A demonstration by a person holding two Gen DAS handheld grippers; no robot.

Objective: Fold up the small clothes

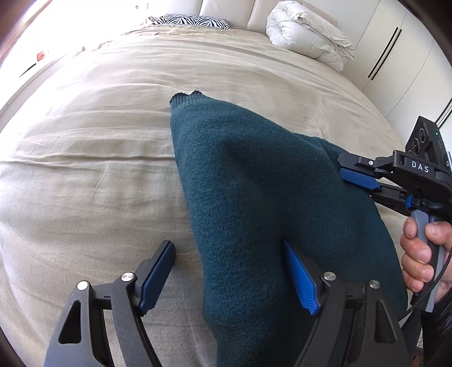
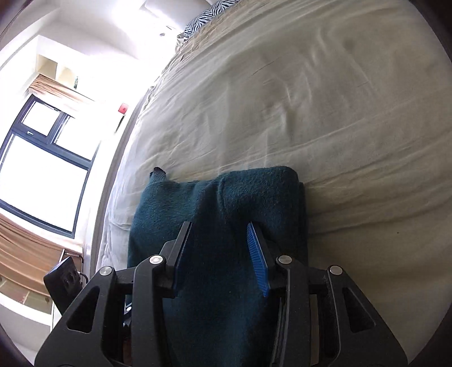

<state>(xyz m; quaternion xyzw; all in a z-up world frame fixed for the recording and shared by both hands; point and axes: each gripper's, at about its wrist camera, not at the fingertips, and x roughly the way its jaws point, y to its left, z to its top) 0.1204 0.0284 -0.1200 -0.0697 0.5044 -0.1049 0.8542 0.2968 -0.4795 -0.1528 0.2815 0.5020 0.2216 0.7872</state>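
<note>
Jaws first: the left gripper [image 1: 228, 271] stands wide open, its blue ribbed pads spread, one pad over bare sheet and the other over the near edge of the dark teal knitted garment [image 1: 254, 180]. The right gripper [image 2: 219, 254] also has its pads parted, set to either side of a raised ridge of the same knit; they do not look pressed together, so I judge it open around the cloth and not pinching it. In the left view its blue pad sits against the garment's right edge, with the person's hand [image 1: 421, 254] around the grey handle.

The garment lies on the beige wrinkled bed sheet [image 1: 93, 158] as a long, already doubled strip, its ribbed cuff or hem end pointing toward the head of the bed. Farther off are a zebra-striped pillow [image 1: 192, 21] and a rolled white duvet [image 1: 308, 36].

To my eye the lengthwise fold is made and the next job is a cross fold. It would go best if both grippers closed on all layers at the near end, level with each other, then carried that edge over toward the cuff end together. Thick knit slides, so lay it down slowly and square the edges before letting go.
</note>
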